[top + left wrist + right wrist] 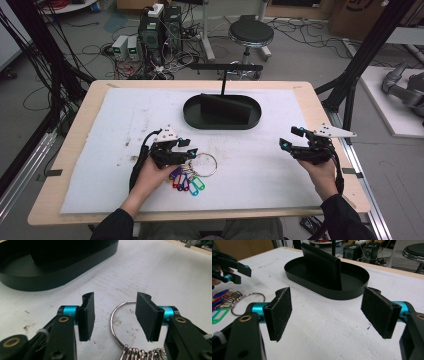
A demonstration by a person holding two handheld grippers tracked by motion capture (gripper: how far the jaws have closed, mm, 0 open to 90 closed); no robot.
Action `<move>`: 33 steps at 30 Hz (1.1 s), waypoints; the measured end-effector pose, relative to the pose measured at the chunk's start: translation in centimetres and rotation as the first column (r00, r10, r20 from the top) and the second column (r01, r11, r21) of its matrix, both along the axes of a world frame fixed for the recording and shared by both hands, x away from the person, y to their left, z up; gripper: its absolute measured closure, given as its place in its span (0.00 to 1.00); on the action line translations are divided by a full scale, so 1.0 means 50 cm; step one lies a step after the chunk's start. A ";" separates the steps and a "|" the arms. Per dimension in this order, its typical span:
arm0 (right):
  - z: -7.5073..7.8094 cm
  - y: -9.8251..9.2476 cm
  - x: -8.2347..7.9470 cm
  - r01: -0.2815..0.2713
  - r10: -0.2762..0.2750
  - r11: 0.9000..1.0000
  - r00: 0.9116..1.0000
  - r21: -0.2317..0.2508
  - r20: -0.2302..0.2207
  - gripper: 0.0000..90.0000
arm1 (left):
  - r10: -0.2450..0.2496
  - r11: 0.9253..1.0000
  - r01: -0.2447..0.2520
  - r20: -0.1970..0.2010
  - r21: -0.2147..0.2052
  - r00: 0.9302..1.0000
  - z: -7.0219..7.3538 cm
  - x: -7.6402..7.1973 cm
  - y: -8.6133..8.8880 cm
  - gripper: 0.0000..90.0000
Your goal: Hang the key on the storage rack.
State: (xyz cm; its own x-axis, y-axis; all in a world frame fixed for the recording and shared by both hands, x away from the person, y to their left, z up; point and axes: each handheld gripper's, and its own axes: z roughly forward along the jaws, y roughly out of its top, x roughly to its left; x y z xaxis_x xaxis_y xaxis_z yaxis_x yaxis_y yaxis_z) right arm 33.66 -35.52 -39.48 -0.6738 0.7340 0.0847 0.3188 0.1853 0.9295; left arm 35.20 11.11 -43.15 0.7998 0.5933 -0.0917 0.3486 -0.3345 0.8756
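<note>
Straddling the key ring [117,315], the left gripper [115,315] hasn't clamped.

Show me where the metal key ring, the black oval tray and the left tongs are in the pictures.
metal key ring [115,315], left gripper view, on the left arc of its wire.
black oval tray [192,117], high view, on its left rim.
left tongs [115,315], left gripper view, midway between the fingertips.

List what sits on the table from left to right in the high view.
left gripper → key ring with coloured tags → black oval tray → right gripper
</note>
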 end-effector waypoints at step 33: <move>-0.003 -0.002 0.000 -0.003 0.004 1.000 1.000 0.022 -0.013 0.30 | 0.021 0.972 -0.021 0.003 0.236 1.000 -0.037 -0.011 -0.049 0.95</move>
